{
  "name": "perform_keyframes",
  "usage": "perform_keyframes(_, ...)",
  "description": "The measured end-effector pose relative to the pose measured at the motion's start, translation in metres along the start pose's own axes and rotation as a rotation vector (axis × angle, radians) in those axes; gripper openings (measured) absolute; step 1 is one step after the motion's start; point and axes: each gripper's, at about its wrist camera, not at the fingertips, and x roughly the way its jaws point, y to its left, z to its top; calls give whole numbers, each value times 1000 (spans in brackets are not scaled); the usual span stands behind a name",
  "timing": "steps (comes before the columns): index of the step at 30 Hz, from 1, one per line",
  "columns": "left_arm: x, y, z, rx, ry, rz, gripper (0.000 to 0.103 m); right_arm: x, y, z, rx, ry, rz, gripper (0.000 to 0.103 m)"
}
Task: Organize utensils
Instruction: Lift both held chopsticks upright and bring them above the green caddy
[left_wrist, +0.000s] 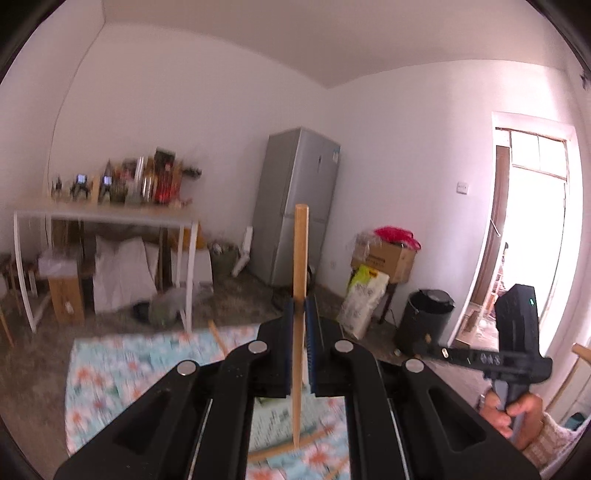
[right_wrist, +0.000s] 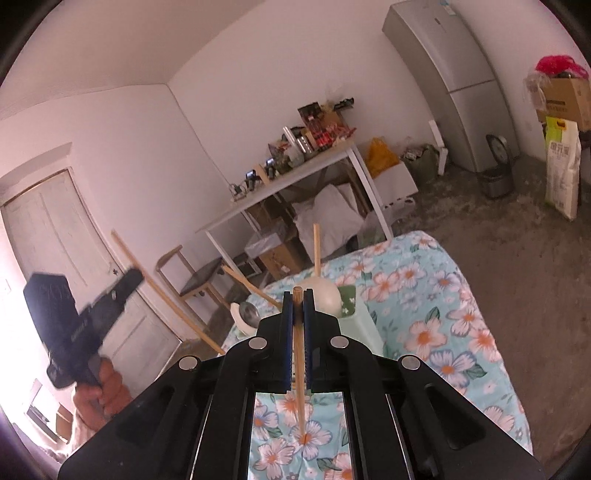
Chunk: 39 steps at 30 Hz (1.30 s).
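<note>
In the left wrist view, the left gripper has its jaws closed on a pale wooden chopstick, which stands almost upright between the blue pads, its blunt end rising above them and its thin tip reaching down toward the floral turquoise tablecloth on the counter. Another wooden chopstick lies flat on the cloth just below that tip. At the right edge, a person's hand grips the handle of the right gripper, whose black body is seen from the side. Behind stand a grey refrigerator, a white cluttered side table and a black bin.

In the right wrist view, the right gripper has its jaws closed on a second pale wooden chopstick, which runs along the gap between the pads, its tip pointing down at the floral cloth. Just beyond the jaws sits a mint-green utensil holder with a white rounded ladle and chopsticks poking up from it; a steel spoon bowl shows beside it. At the left, the other hand holds the left gripper, blurred.
</note>
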Motion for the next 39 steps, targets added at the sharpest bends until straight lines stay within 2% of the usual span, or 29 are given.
perform_keyframes(6, 18, 2, 22, 15, -72, 24, 5, -7, -3, 1, 15, -1, 28, 3)
perform_keyframes(10, 44, 7, 25, 26, -79, 59, 5, -10, -2, 6, 19, -7, 55, 3)
perform_keyframes(16, 78, 15, 25, -8, -69, 73, 5, -11, -4, 10, 25, -19, 82, 3)
perform_keyframes(19, 96, 13, 14, 25, -45, 95, 5, -12, -7, 10, 29, -24, 86, 3)
perform_keyframes(25, 119, 21, -17, 13, 31, 114, 5, -10, -16, 11, 53, -16, 86, 3)
perform_keyframes(33, 127, 28, -46, -17, 148, 141, 6, -11, -15, 12, 58, -11, 83, 3)
perform_keyframes(34, 126, 29, -47, -25, 158, 144, 10, -11, -15, 12, 56, -11, 81, 3)
perform_keyframes(36, 121, 32, -50, -43, 167, 158, 32, -12, -15, 12, 55, -12, 81, 3)
perform_keyframes(37, 118, 33, -50, -52, 162, 161, 37, -12, -14, 13, 54, -15, 81, 3)
perform_keyframes(39, 111, 33, -49, -62, 158, 166, 55, -14, -12, 14, 47, -20, 79, 3)
